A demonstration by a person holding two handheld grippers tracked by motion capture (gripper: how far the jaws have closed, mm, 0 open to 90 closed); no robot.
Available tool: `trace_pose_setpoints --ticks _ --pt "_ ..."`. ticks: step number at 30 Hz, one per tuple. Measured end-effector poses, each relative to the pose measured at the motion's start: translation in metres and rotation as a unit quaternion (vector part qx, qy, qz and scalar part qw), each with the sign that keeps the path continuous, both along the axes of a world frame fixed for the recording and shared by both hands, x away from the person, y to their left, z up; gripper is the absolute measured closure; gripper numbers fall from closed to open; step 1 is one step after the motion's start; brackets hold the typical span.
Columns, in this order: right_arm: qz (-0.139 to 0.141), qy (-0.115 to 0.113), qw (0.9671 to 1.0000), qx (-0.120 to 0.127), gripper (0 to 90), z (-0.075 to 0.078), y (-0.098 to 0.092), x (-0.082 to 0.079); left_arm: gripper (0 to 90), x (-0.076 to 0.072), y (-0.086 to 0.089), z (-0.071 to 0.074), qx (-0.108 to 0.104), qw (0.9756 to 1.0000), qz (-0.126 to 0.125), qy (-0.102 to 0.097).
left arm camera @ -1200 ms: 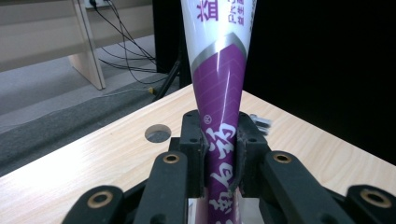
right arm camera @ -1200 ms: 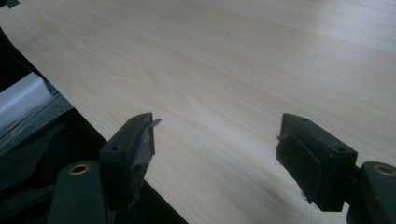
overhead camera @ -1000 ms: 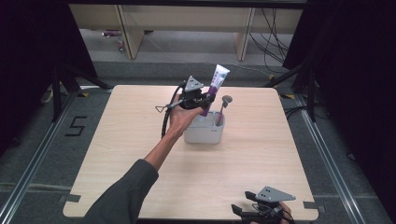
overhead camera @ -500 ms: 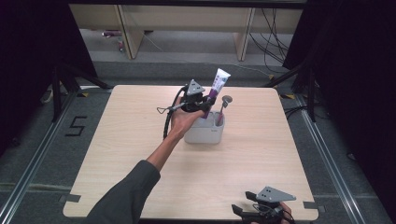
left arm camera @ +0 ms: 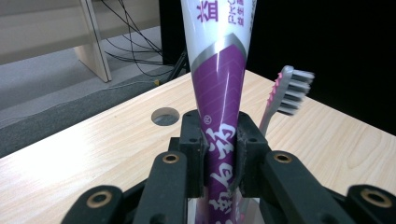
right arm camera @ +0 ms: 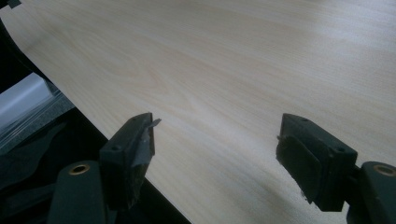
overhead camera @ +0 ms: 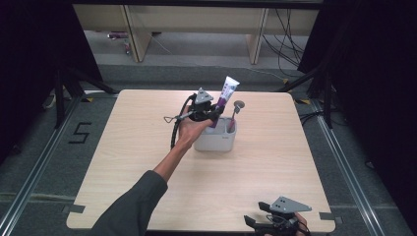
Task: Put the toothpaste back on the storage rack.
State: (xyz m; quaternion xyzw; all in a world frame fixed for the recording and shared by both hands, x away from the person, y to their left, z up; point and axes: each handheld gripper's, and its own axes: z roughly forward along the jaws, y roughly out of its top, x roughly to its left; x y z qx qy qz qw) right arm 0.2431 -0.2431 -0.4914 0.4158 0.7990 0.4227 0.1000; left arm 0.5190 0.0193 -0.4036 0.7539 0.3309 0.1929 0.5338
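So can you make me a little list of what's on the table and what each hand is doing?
table: light wooden table
holder: white holder near the middle of the table
toothpaste: purple and white toothpaste tube, standing up in the holder, leaning a bit
toothbrush: toothbrush in the holder beside the tube, bristles up
left gripper: left gripper, fingers squeezing the tube
right gripper: right gripper, fingers wide apart, holding nothing, at the table's near edge
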Motion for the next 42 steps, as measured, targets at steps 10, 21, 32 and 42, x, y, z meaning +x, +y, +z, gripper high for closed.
trace_pose_setpoints --ticks 10,21,32,42 --pt "-0.001 0.001 1.0 0.002 28.2 0.001 0.0 0.0 76.1 0.0 0.0 -0.01 0.012 0.9999 -0.004 0.005" --pt "0.001 0.005 1.0 0.005 28.3 0.0 0.0 0.0 75.9 -0.002 0.0 -0.021 0.028 0.9995 -0.009 0.013" --pt "0.001 0.01 0.9999 0.001 28.3 0.002 0.0 -0.001 75.6 -0.006 0.002 -0.027 0.046 0.9988 -0.012 0.013" --pt "0.008 0.0 1.0 0.006 28.3 -0.001 0.001 0.001 74.5 -0.009 0.002 -0.028 0.075 0.9967 -0.02 0.021"
